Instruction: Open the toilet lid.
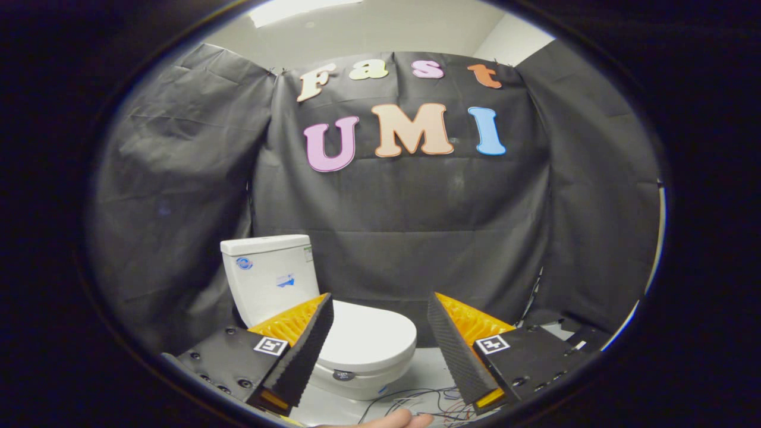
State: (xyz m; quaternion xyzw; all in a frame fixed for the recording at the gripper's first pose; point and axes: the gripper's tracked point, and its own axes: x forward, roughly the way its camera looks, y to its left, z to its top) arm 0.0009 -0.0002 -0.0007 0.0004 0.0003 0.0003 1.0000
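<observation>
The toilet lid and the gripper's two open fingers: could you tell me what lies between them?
In the gripper view nothing lies between: the gripper is open, fingers apart, and the closed toilet lid shows directly beyond, partly behind one finger.

Dim booth lit by a ceiling panel [303,9] overhead (slightly blown out); fisheye bends the edges, focus sharp.

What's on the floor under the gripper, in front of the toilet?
Loose wires lie on the pale floor between the open gripper fingers, beside the toilet. Its closed lid hides the bowl.
</observation>
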